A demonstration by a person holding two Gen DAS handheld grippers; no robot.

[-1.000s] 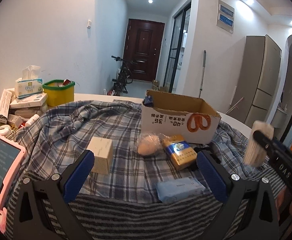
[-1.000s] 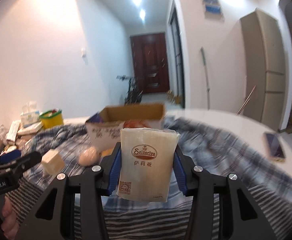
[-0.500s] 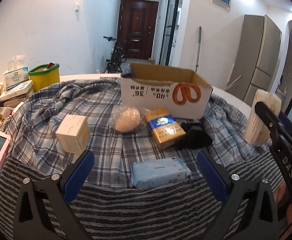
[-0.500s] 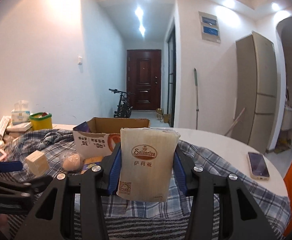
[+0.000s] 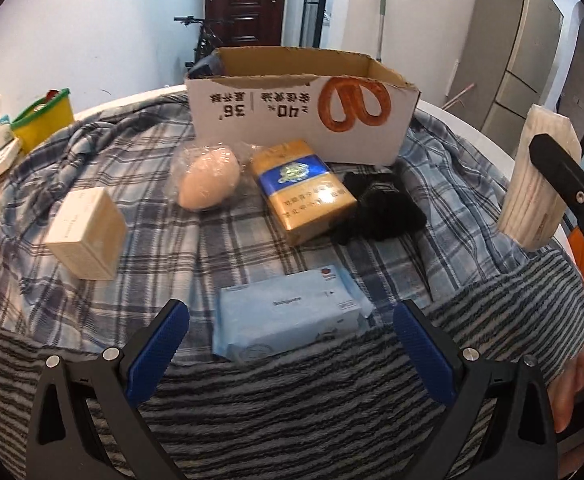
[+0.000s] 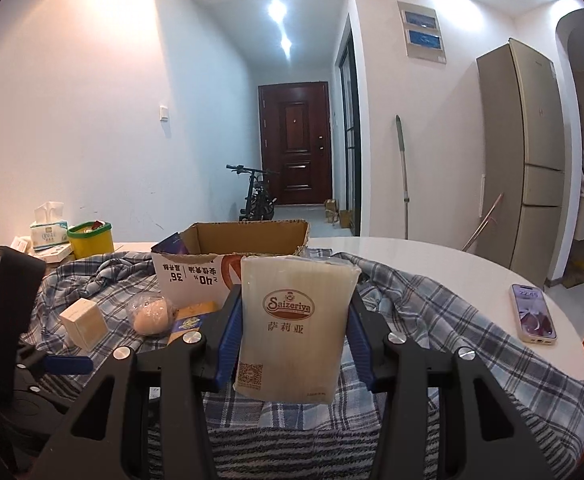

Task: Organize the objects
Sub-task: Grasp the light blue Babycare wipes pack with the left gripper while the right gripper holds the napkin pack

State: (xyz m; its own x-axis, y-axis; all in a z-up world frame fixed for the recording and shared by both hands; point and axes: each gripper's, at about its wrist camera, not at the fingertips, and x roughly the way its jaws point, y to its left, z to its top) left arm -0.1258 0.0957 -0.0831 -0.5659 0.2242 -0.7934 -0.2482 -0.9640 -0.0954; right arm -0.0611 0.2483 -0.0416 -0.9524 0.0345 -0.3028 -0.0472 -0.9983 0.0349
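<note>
Left wrist view: camera has dropped and tilted down since a second ago, so the tabletop fills more of the view and the ceiling lights are gone. Left gripper (image 5: 292,330) has its fingers wide apart with nothing between the pads, hovering over the blue wipes pack (image 5: 290,322) on the plaid cloth (image 5: 160,240). Behind the pack lie a beige box (image 5: 86,233), a wrapped bun (image 5: 209,185), a gold-and-blue carton (image 5: 305,189) and a black bundle (image 5: 376,210) I can't identify. Cardboard box (image 5: 304,110) is open at the far side; its contents are mostly hidden. Items at the left edge are cut off.

Right wrist view: much as before, only sharper than the blurred earlier frame. Right gripper (image 6: 292,330) is clamped on the Saizeriya packet (image 6: 292,322), held upright above the cloth, blocking part of the cardboard box. Phone (image 6: 532,313) lies on the bare table (image 6: 432,258). Left gripper's dark body crowds the left edge.
</note>
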